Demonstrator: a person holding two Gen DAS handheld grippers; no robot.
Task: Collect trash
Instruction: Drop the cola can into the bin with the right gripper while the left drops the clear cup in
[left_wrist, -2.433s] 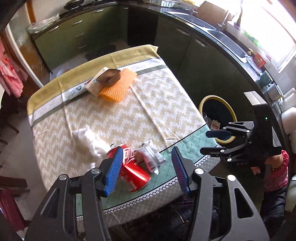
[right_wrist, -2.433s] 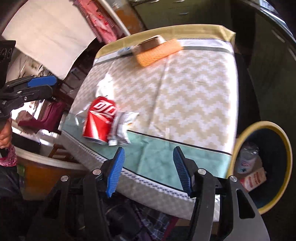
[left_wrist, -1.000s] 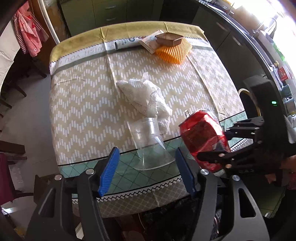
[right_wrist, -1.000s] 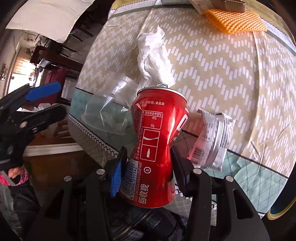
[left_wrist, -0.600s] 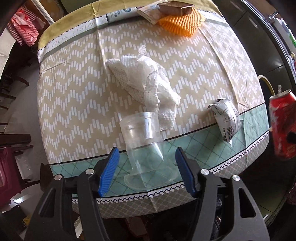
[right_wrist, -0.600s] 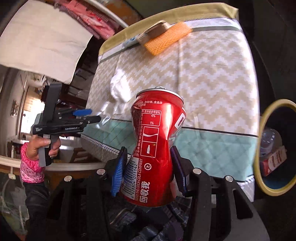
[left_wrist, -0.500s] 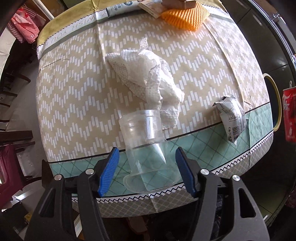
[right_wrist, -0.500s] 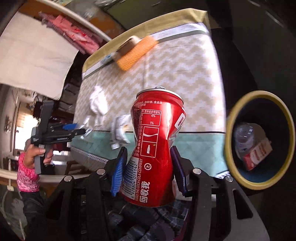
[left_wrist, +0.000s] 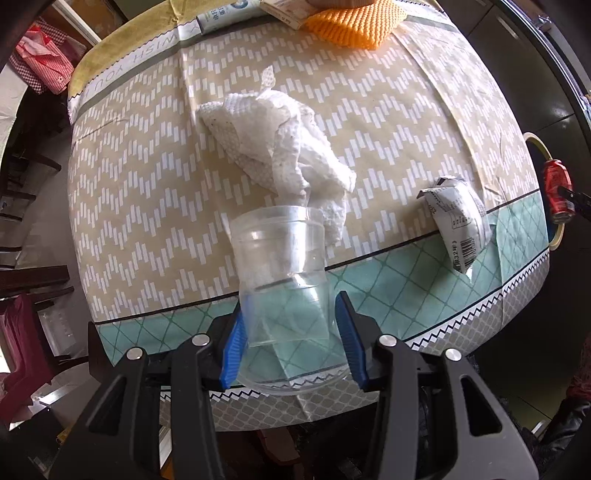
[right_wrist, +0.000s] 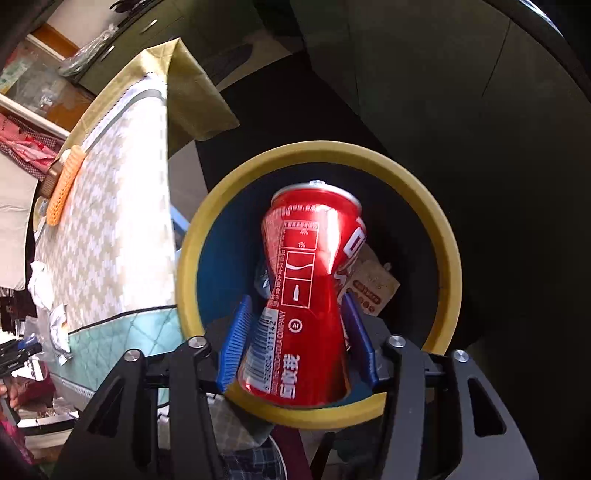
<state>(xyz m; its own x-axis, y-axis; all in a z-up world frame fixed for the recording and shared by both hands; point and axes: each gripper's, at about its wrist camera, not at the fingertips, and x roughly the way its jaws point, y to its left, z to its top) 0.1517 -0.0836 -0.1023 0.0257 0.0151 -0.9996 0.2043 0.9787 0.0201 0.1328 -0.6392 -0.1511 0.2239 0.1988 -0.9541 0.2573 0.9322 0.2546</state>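
My left gripper has its blue pads on both sides of a clear plastic cup that lies on its side at the table's near edge, and grips it. A crumpled white paper towel lies just behind the cup. A crushed silver wrapper lies to the right. My right gripper is shut on a dented red cola can and holds it over the open yellow-rimmed bin. The can also shows at the right edge of the left wrist view.
The table's patterned cloth carries an orange sponge and a box at the far end. The bin holds a bottle and a carton. Dark kitchen cabinets stand behind the bin. Chairs stand left of the table.
My right gripper has carried the can from above the table out over the bin. My left gripper has moved forward and closed its pads onto the clear cup.
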